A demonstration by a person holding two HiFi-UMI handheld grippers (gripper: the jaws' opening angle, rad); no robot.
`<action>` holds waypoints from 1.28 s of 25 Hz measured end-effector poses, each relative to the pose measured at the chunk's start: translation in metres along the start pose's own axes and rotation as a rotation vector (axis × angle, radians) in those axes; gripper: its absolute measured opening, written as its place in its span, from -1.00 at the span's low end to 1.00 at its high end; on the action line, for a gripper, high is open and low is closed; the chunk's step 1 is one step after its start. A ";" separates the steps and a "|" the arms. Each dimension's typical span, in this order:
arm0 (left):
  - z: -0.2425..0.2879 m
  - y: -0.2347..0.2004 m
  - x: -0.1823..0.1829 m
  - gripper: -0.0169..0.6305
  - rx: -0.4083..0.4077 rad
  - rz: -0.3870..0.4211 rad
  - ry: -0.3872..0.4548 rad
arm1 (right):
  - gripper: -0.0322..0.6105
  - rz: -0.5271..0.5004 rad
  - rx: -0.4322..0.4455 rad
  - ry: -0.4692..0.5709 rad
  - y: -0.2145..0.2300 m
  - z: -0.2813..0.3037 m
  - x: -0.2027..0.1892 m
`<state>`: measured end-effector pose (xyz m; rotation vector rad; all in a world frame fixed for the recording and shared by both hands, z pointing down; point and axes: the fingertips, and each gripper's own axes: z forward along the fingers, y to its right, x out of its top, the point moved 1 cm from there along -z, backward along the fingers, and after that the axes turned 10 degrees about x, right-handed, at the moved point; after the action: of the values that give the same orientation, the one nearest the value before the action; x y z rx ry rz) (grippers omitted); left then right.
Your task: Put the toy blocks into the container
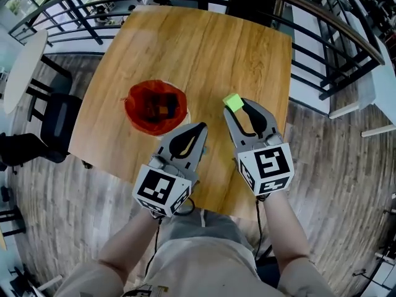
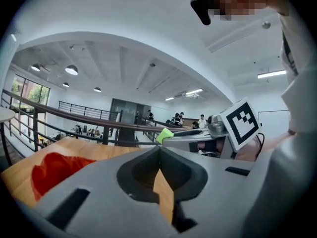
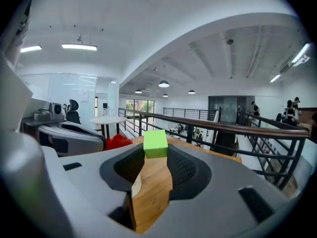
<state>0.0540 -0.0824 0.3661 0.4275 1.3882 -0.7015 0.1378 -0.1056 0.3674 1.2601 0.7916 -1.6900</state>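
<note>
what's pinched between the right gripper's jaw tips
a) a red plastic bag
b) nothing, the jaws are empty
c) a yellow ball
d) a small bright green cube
D: in the right gripper view the small bright green cube sits clamped between the tips of the right gripper, and the head view shows the same.

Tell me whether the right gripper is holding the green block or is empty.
Holding it. The right gripper pinches the green block between its jaw tips; the head view also shows the block at those tips.
</note>
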 end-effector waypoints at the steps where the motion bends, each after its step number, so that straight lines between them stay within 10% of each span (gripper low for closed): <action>1: -0.005 0.001 0.013 -0.91 0.004 0.010 0.022 | -0.43 -0.010 -0.002 0.028 -0.004 -0.008 0.015; 15: -0.090 0.013 0.145 -0.91 0.053 0.163 0.242 | -0.43 -0.125 0.064 0.265 -0.074 -0.091 0.137; 32: -0.144 0.030 0.143 -0.91 0.095 0.157 0.274 | -0.43 -0.076 0.108 0.302 -0.119 -0.132 0.126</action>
<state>-0.0280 0.0054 0.1995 0.7207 1.5616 -0.5968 0.0692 0.0264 0.2079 1.6034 0.9458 -1.6407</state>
